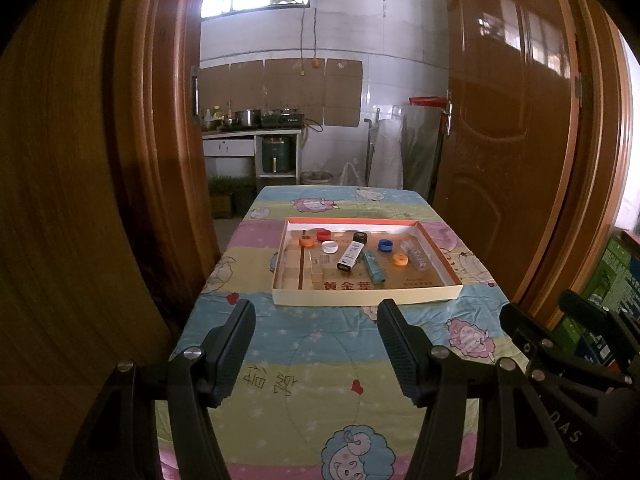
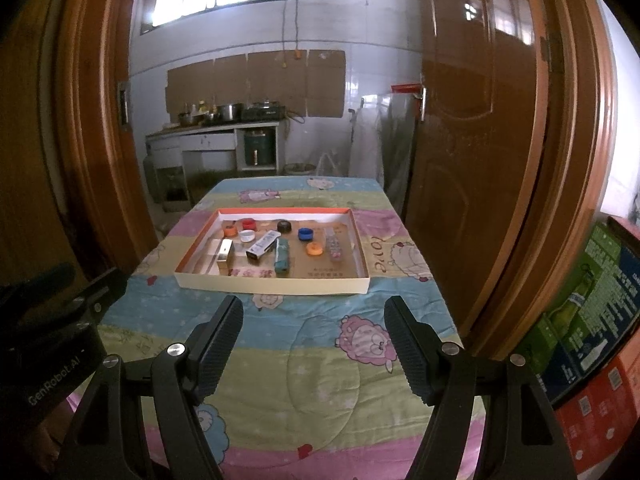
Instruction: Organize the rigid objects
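Kitchen doorway beyond; quilted cartoon-print table cover (image 1: 312, 364) directly beneath. Left gripper (image 1: 316, 344) spread wide, empty, held above the near part of the cover. Right gripper (image 2: 314, 340) likewise spread wide and empty, alongside. Ahead of both, well apart from the fingertips: shallow cardboard tray (image 1: 366, 295) holding loose bottle caps, a white-and-black stick (image 1: 349, 257), a teal lighter (image 1: 374, 267) and wooden blocks (image 1: 296, 266). Long axes of stick and lighter running roughly away from the grippers, slightly angled. Neither gripper clearly nearer; blocks ahead-left, so probably left gripper's reach.
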Demonstrator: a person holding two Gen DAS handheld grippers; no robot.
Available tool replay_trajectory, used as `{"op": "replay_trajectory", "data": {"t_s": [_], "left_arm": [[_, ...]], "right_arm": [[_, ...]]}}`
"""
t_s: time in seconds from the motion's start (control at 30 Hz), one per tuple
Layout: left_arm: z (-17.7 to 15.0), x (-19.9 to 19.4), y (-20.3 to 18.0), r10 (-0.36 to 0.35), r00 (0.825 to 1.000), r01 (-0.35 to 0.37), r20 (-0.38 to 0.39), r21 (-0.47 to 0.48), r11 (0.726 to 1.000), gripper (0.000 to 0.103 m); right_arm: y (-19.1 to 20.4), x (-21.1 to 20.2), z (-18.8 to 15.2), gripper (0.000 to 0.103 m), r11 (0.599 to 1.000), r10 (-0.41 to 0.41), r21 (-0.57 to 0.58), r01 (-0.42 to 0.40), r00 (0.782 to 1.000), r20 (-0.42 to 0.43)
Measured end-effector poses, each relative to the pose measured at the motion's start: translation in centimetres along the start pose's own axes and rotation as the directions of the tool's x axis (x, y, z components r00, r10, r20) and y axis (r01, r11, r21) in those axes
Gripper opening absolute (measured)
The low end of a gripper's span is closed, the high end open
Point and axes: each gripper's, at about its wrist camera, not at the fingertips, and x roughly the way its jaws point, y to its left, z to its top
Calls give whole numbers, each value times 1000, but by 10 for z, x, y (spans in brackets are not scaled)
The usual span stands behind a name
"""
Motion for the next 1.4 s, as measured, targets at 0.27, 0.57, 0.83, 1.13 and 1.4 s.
{"op": "replay_trajectory", "data": {"t_s": [0.27, 0.57, 0.83, 1.13, 1.4], "left_arm": [[-1, -1, 1, 0, 1000, 0, -1, 0, 1000, 64], [-2, -2, 2, -1, 1000, 1, -3, 5, 1000, 64], [-2, -3, 2, -1, 1000, 1, -4, 7, 1000, 64], [-2, -3, 2, -1, 1000, 1, -4, 7, 1000, 64], [-3, -3, 1, -1, 1000, 1, -6, 9, 1000, 64]], "right_arm": [[7, 0, 3, 75, 1000, 3, -6, -3, 1000, 0], [6, 0, 2, 75, 1000, 2, -5, -2, 1000, 2], [5, 0, 2, 75, 1000, 3, -4, -3, 1000, 1], [5, 0, 2, 75, 1000, 2, -4, -2, 1000, 2], [7, 0, 2, 75, 1000, 4, -6, -4, 1000, 2]]}}
